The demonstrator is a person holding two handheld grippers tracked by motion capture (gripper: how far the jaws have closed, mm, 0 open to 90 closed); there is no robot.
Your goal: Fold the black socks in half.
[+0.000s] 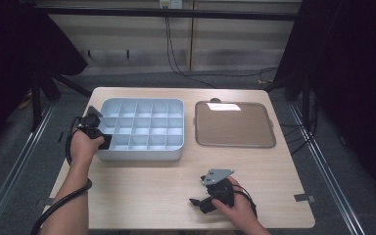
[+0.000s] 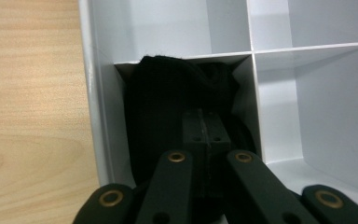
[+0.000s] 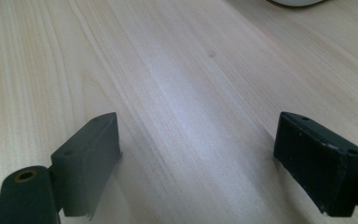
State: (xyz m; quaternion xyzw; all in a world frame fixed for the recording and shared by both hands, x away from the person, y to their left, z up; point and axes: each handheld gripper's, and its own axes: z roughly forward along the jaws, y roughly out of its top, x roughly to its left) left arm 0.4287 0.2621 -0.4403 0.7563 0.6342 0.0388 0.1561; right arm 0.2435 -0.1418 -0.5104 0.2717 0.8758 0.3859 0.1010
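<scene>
A black cloth bundle [image 2: 168,102] fills the front-left corner compartment of the pale grey divided organiser [image 1: 142,152], and it also shows as a dark patch [image 1: 105,142] in the high view. My left gripper [image 2: 203,128] is shut, its tips pressed against the top of the bundle inside that compartment [image 1: 99,133]. I see no cloth between the jaws. My right gripper [image 3: 198,161] is open just above bare wood near the table's front edge [image 1: 199,202], with nothing between its jaws.
A brown flat tray [image 1: 196,128] lies to the right of the organiser. The organiser's other compartments [image 2: 317,102] look bare. The wooden table [image 1: 142,191] ends close behind the right hand. Cables trail from both grippers.
</scene>
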